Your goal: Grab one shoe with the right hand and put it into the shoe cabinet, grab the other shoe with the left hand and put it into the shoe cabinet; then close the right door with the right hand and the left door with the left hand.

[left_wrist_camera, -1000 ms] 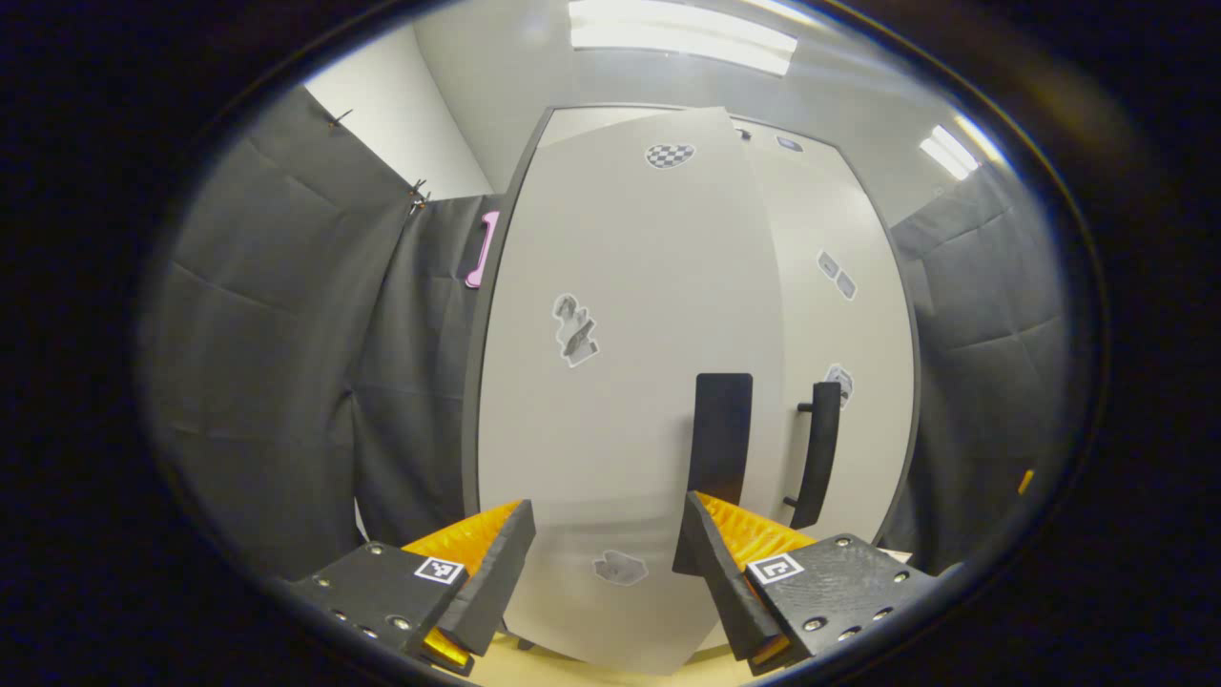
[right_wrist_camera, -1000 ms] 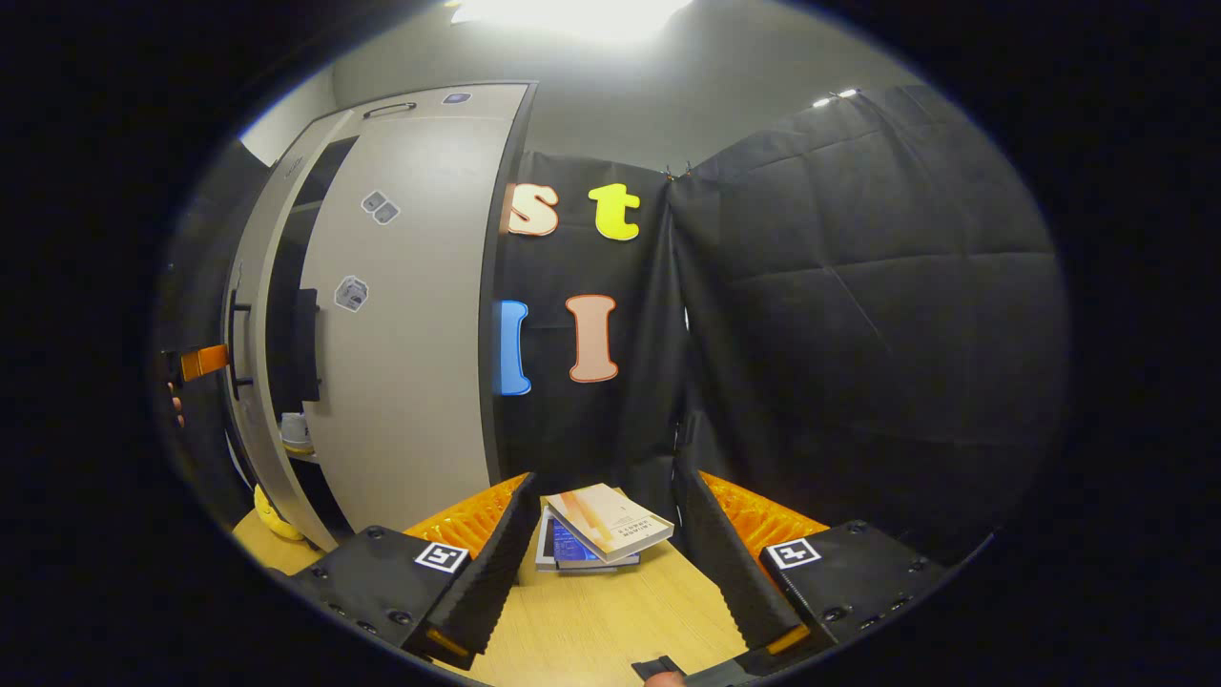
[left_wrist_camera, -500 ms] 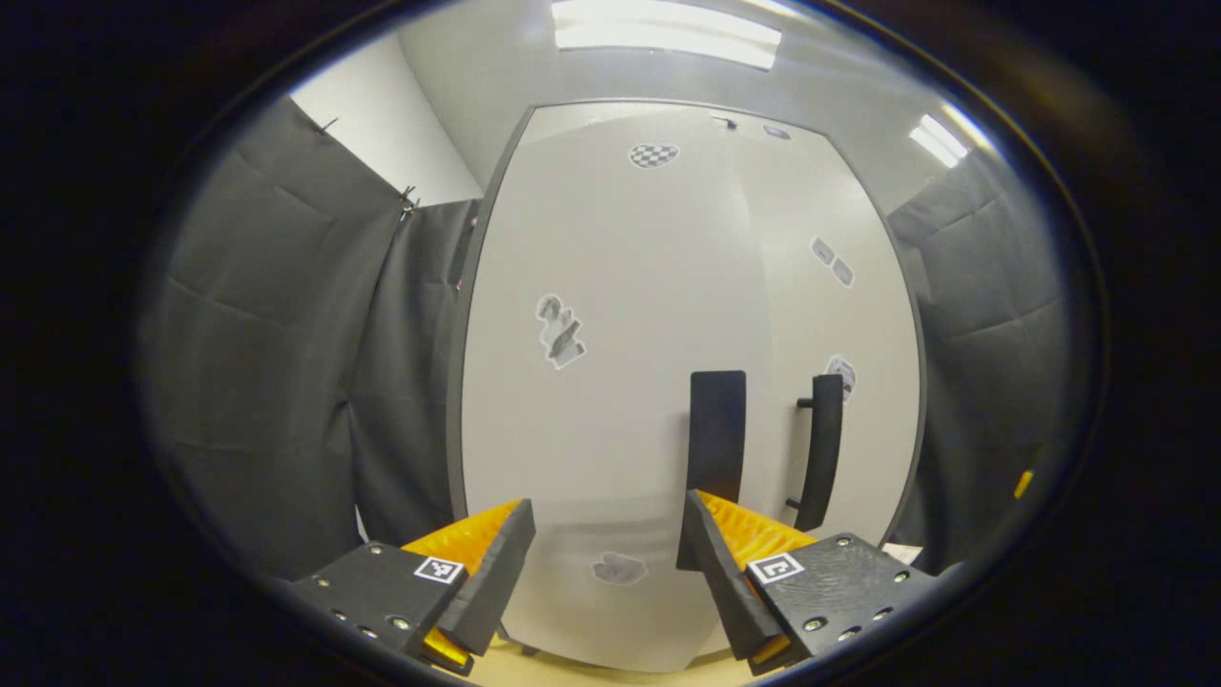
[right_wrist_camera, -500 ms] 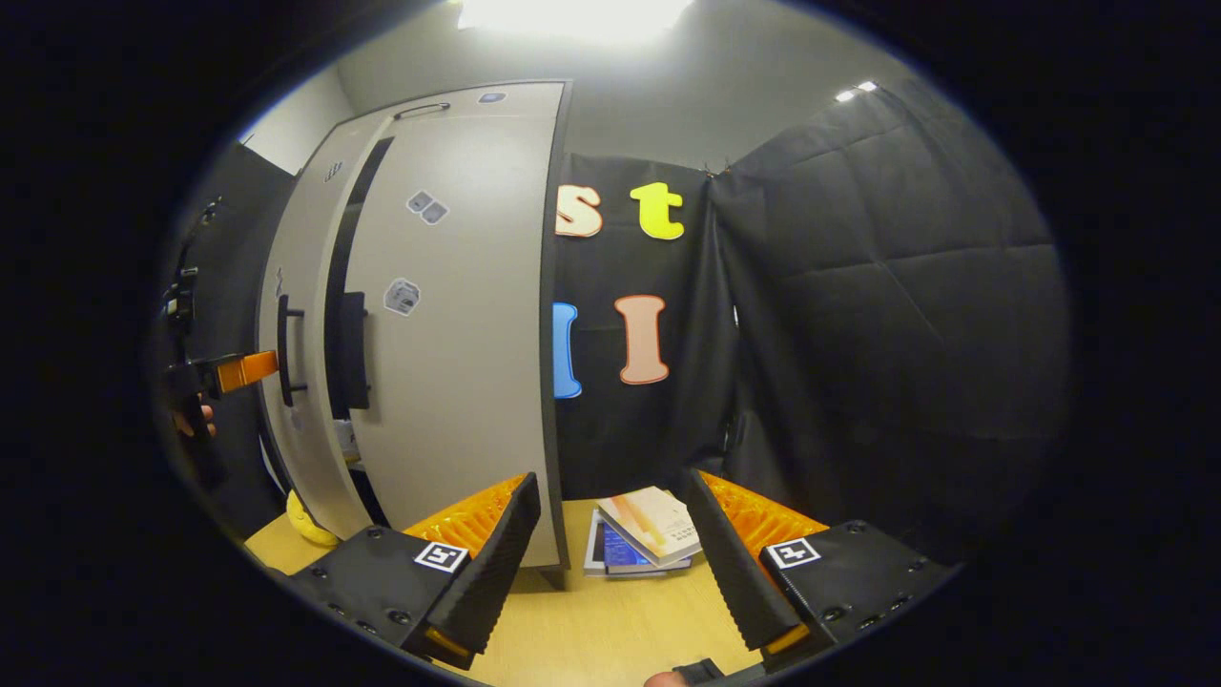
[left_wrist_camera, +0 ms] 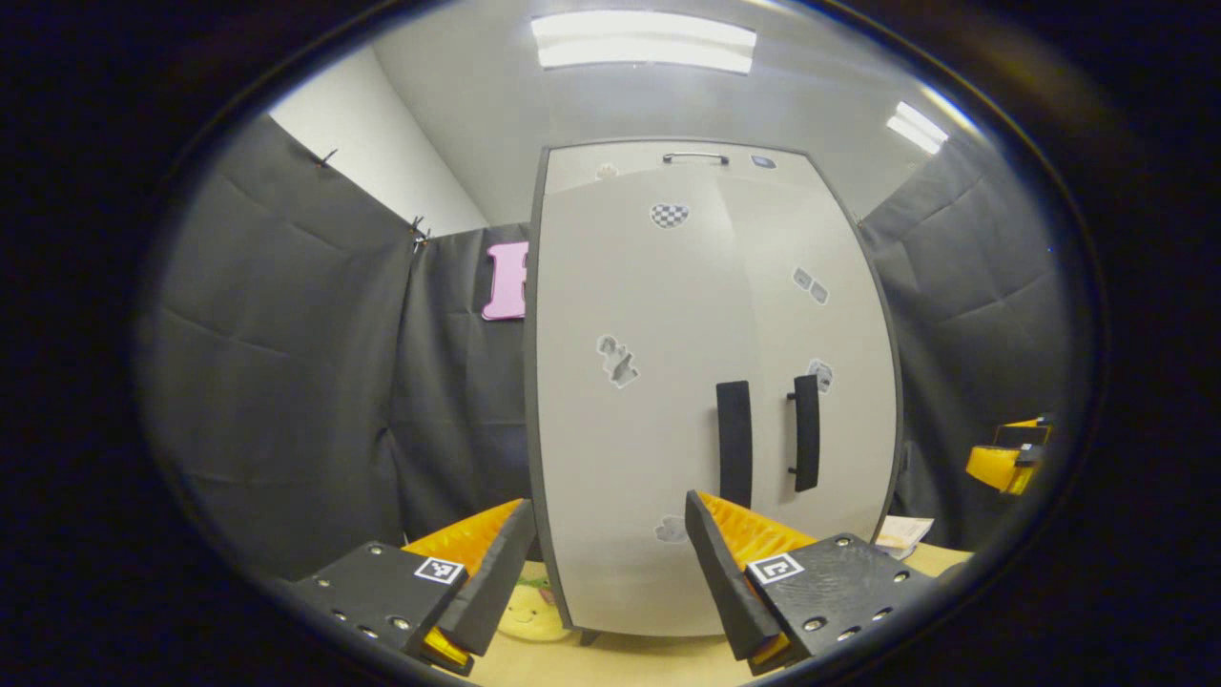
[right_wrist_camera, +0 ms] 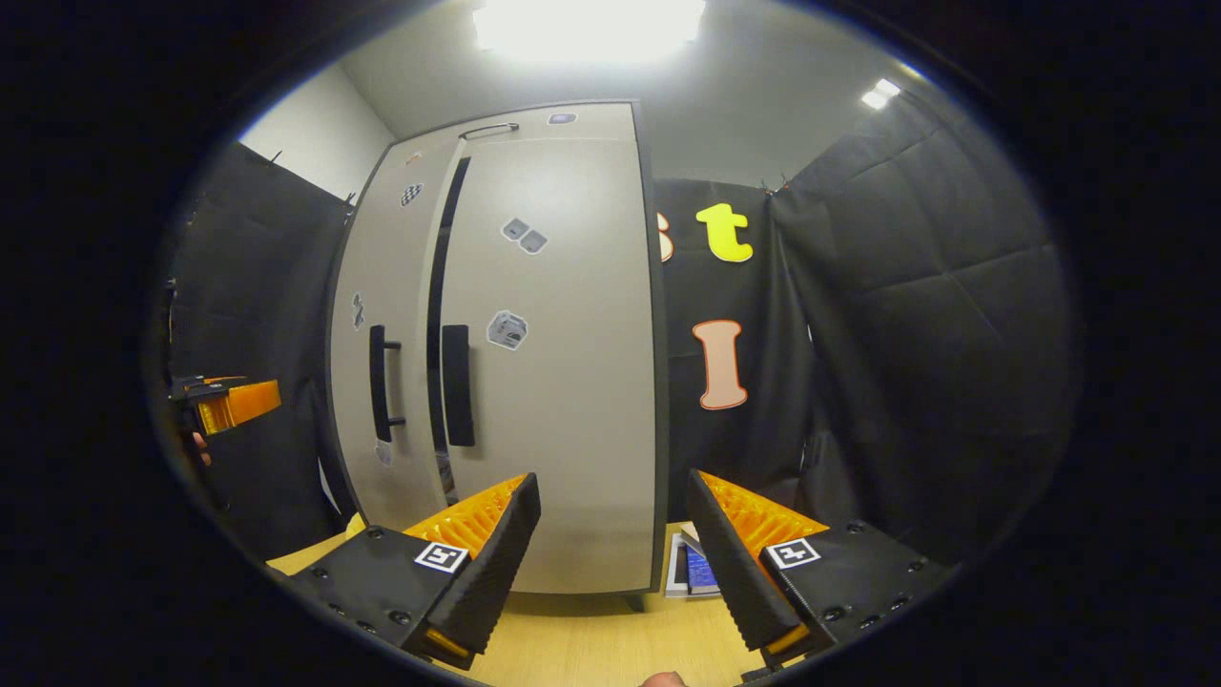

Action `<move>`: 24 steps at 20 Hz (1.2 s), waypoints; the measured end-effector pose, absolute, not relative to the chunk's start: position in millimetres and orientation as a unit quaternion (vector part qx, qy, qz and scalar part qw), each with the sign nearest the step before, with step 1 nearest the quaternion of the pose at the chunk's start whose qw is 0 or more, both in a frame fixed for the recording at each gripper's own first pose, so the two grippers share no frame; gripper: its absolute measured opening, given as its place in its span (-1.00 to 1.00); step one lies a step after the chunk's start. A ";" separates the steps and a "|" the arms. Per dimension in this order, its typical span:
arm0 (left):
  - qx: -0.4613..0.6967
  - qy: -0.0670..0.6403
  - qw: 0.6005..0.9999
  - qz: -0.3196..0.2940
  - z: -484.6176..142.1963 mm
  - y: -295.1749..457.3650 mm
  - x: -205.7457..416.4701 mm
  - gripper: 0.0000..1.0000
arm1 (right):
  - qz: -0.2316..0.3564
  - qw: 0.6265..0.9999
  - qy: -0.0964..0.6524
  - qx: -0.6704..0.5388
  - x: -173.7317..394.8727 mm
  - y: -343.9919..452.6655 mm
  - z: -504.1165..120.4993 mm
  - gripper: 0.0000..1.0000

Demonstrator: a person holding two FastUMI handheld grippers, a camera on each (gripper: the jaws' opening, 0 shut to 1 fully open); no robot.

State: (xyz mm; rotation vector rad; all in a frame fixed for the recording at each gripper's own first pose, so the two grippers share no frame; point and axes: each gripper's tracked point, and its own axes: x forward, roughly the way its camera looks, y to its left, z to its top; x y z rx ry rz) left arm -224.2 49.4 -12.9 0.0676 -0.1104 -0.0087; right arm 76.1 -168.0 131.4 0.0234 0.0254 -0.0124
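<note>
cabinet (left_wrist_camera: 706, 401) fills the middle of the left gripper view, standing on the wooden table (left_wrist_camera: 630, 658). both doors look flush here, left door (left_wrist_camera: 630, 429) and right door (left_wrist_camera: 830, 382) meeting at a thin seam, black handles (left_wrist_camera: 734, 444) side by side. left gripper (left_wrist_camera: 606, 572) hangs in front of the left door, fingers spread wide, nothing between them, not touching the door. yellow toy (left_wrist_camera: 530, 611) sits at the cabinet's lower left corner. right gripper (left_wrist_camera: 1002, 463) shows far off at the right edge. shoes can't be seen (doors cover the inside).

right gripper view: cabinet (right_wrist_camera: 534, 363) seen at an angle, with a narrow dark gap (right_wrist_camera: 441, 315) between the doors, so not fully shut. right gripper (right_wrist_camera: 615, 563) is wide open and empty, clear of the right door (right_wrist_camera: 563, 382). books (right_wrist_camera: 692, 572) lie on the table (right_wrist_camera: 591, 649) beside the cabinet. left gripper (right_wrist_camera: 229, 405) sits at the left edge, well apart.
</note>
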 end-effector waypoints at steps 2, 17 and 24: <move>0.036 -0.057 0.998 0.001 -10.8 64.2 -238.4 0.82 | 0.003 1.000 0.007 0.011 75.9 -154.1 133.2 0.94; 0.034 -0.013 0.999 0.016 -73.8 121.9 -309.5 0.77 | 0.000 1.000 -0.011 -0.009 50.7 -126.7 133.9 0.94; 0.032 -0.024 0.999 0.019 -72.7 123.2 -315.8 0.77 | -0.001 1.000 -0.014 -0.009 43.8 -121.7 133.8 0.95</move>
